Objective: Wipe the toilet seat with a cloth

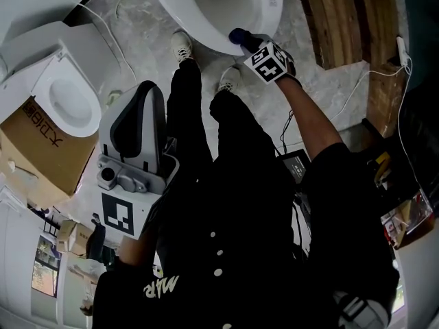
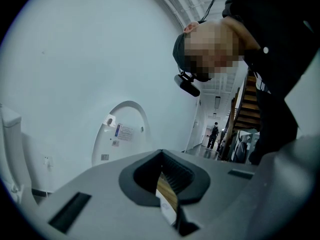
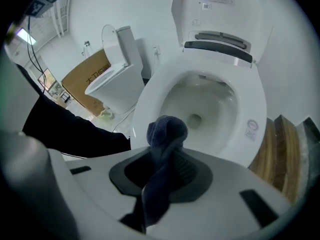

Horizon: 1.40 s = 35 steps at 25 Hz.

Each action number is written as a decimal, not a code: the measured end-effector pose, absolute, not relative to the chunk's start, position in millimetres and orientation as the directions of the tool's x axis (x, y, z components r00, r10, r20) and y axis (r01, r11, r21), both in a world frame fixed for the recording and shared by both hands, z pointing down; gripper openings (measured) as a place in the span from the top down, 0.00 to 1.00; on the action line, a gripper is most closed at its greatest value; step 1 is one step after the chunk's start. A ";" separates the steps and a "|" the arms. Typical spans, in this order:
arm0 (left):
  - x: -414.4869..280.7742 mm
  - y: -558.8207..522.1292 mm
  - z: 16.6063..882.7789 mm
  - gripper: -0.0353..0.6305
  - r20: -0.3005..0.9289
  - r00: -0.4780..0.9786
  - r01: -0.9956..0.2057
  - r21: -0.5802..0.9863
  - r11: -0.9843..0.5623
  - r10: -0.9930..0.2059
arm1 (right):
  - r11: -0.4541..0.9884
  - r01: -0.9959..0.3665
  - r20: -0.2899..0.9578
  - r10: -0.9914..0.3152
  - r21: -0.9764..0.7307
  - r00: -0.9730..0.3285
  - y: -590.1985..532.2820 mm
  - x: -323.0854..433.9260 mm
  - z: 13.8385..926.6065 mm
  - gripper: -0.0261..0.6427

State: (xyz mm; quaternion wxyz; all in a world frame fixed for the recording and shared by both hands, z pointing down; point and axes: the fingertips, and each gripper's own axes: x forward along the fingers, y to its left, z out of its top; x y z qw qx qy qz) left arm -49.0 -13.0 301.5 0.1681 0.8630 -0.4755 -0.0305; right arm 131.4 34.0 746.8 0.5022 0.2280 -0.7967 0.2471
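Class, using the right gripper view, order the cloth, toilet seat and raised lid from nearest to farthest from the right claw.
1. cloth, gripped in the right claw.
2. toilet seat, just ahead, centre.
3. raised lid, upright behind the seat, top.

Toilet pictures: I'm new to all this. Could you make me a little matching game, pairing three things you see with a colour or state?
Things:
1. cloth
2. toilet lid
3. cardboard box

Colour or state:
A. brown
B. raised upright
C. dark blue, clamped in the right gripper

Pairs: 1-C, 2-B, 3-A
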 end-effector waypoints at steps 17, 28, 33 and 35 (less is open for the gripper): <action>-65.9 -17.5 307.9 0.94 0.116 0.531 -0.817 0.331 -0.472 -0.839 | 0.866 -0.460 0.864 -0.072 -0.193 -0.498 56.9 76.9 742.4 0.83; -80.7 -23.2 312.8 0.94 0.133 0.513 -0.829 0.333 -0.450 -0.848 | 0.990 -0.138 0.884 -0.031 -0.038 -0.467 62.9 44.6 748.4 0.83; -82.2 -25.8 315.8 0.94 0.137 0.509 -0.830 0.340 -0.442 -0.850 | 0.997 -0.071 0.884 -0.056 0.026 -0.464 57.0 35.0 750.3 0.83; -83.6 -27.8 316.4 0.94 0.137 0.506 -0.831 0.342 -0.438 -0.852 | 0.997 -0.074 0.881 -0.056 0.025 -0.469 51.3 30.3 750.1 0.83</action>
